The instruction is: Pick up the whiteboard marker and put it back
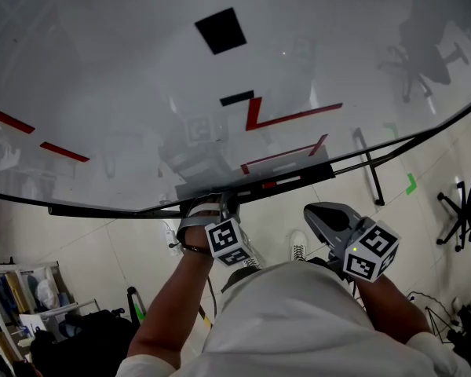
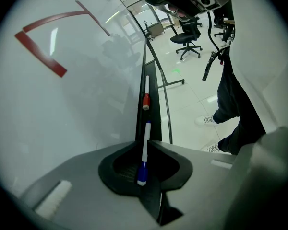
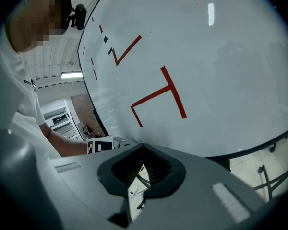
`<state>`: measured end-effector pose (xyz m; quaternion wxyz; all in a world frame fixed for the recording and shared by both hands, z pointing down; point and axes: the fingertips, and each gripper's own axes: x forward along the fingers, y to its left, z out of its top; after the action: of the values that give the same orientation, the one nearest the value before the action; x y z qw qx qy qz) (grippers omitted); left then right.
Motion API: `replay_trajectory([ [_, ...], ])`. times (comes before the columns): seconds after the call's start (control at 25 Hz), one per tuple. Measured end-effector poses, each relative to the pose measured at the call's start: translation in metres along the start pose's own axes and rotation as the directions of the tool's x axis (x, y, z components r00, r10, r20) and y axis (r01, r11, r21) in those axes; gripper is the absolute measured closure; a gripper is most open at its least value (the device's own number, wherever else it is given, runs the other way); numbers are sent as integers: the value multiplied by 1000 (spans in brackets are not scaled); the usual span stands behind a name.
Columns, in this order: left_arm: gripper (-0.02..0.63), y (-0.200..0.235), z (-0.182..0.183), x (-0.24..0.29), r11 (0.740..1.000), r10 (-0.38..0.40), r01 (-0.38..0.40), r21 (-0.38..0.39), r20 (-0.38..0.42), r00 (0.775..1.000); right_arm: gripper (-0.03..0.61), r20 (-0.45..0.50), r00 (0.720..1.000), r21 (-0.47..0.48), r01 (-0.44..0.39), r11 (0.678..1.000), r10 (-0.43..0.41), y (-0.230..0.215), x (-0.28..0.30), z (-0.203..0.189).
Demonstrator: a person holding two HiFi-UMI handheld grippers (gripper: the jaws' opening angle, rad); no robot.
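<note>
A whiteboard marker [image 2: 145, 143] with a white body and a blue cap sits between the jaws of my left gripper [image 2: 147, 143], which is shut on it. The marker points along the black tray [image 2: 153, 87] under the whiteboard [image 2: 62, 104]. A second marker with a red cap [image 2: 146, 94] lies further along that tray. From the head view, my left gripper [image 1: 224, 204] is up against the tray [image 1: 298, 181]. My right gripper [image 1: 315, 210] hangs below the tray to the right, shut with nothing in it [image 3: 143, 148].
The whiteboard [image 1: 141, 69] carries red lines [image 1: 286, 118] and a black square [image 1: 220, 31]. Its stand's legs [image 1: 369, 167] reach onto the tiled floor. Office chairs [image 2: 187, 32] stand beyond. Shelves with clutter [image 1: 31, 297] sit at lower left.
</note>
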<state>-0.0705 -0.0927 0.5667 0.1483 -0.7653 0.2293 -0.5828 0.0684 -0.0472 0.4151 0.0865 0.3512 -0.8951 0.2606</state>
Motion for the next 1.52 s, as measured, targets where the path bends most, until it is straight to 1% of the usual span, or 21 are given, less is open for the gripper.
replay_trajectory([
  [0.08, 558, 0, 0, -2, 999, -3, 3, -41, 14, 1000, 577, 0, 1000, -2, -3, 1000, 3, 1, 0, 0],
  [0.24, 597, 4, 3, -11, 985, -4, 14, -170, 59, 998, 577, -1, 1000, -5, -6, 1000, 6, 2, 1, 0],
  [0.36, 597, 6, 2, -18, 974, 7, 11, -225, 78, 997, 577, -1, 1000, -5, -10, 1000, 10, 3, 1, 0],
  [0.44, 597, 5, 2, -23, 961, 5, 23, -277, 101, 995, 577, -1, 1000, -6, -13, 1000, 13, 4, 2, 0],
  [0.48, 597, 5, 3, -26, 949, 2, 36, -315, 120, 993, 577, -1, 1000, -6, -15, 1000, 15, 5, 2, 0],
  [0.52, 597, 5, 5, -30, 932, 1, 52, -359, 145, 989, 577, -1, 1000, -7, -17, 1000, 17, 5, 3, 0],
  [0.56, 597, 7, 7, -36, 909, 2, 72, -410, 176, 984, 577, -2, 1000, -7, -19, 1000, 19, 5, 3, 0],
  [0.6, 597, 8, 11, -43, 880, 6, 96, -466, 213, 977, 577, -3, 1000, -6, -20, 1000, 19, 5, 3, -1],
  [0.64, 597, 10, 14, -50, 844, 12, 126, -522, 253, 967, 577, -4, 1000, -5, -20, 1000, 20, 5, 4, -1],
  [0.72, 597, 16, 22, -64, 763, 34, 190, -618, 332, 943, 577, -5, 1000, 0, -21, 1000, 21, 5, 4, -3],
  [0.8, 598, 23, 29, -76, 685, 61, 250, -684, 396, 916, 577, -6, 1000, 1, -26, 1000, 26, 5, 6, -4],
  [0.84, 597, 25, 32, -81, 654, 69, 277, -704, 420, 905, 577, -7, 1000, 1, -28, 1000, 28, 6, 7, -4],
  [0.88, 598, 27, 34, -84, 632, 76, 296, -717, 437, 896, 577, -7, 1000, 0, -31, 1000, 31, 7, 7, -3],
  [0.92, 598, 28, 35, -86, 620, 86, 304, -723, 447, 890, 577, -7, 999, -2, -32, 999, 32, 7, 8, -3],
  [1.08, 598, 29, 36, -91, 594, 103, 319, -738, 464, 880, 577, -10, 999, -5, -39, 999, 39, 9, 10, -2],
  [1.16, 598, 28, 38, -96, 570, 109, 341, -747, 481, 870, 577, -11, 999, -4, -39, 999, 39, 8, 10, -2],
  [1.24, 598, 28, 43, -104, 534, 128, 378, -756, 514, 848, 577, -9, 999, -5, -39, 999, 39, 9, 11, -1],
  [1.36, 598, 26, 49, -119, 469, 175, 442, -764, 571, 802, 577, -7, 999, -5, -41, 999, 41, 9, 11, -1],
  [1.44, 598, 24, 50, -126, 446, 201, 461, -767, 587, 784, 577, -6, 999, -4, -41, 999, 41, 9, 11, -1],
  [1.52, 598, 22, 50, -131, 432, 218, 469, -771, 593, 775, 577, -5, 999, -2, -41, 999, 41, 8, 11, -1],
])
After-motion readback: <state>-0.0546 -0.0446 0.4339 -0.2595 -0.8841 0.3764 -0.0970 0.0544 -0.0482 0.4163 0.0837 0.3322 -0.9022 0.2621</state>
